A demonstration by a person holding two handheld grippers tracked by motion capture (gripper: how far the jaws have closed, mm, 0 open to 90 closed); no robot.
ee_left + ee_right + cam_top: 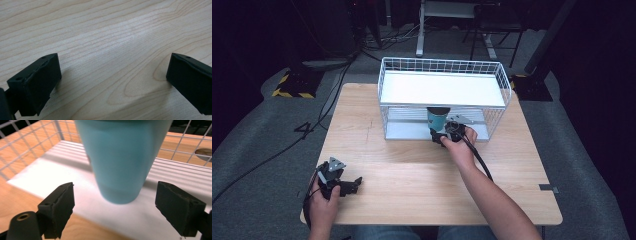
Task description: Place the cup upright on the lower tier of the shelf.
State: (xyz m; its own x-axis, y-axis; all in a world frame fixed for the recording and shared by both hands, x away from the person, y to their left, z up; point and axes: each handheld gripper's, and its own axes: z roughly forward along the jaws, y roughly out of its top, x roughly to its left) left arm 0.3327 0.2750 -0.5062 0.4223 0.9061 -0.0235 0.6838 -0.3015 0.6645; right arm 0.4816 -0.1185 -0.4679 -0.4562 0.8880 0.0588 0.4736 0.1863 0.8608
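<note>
- a teal cup (122,160) stands upright on the white lower shelf (75,180) of a white wire rack (442,67), close to the shelf's front edge and about midway along it.
- the rack sits on the wooden table (412,170) toward its far edge, a little right of the middle; its white upper shelf (442,89) overhangs the cup's dark rim.
- the right gripper (446,135) is held at the rack's open front, right up against the cup in the high view.
- in the right gripper view its two black jaws are spread wide, released, one on each side of the cup's base; neither jaw touches the cup, which is a little blurred.
- the left gripper (353,186) is held low over the table's near left corner, well apart from the rack.
- in the left gripper view its jaws are wide apart too, with bare wood grain between them and nothing grasped.
</note>
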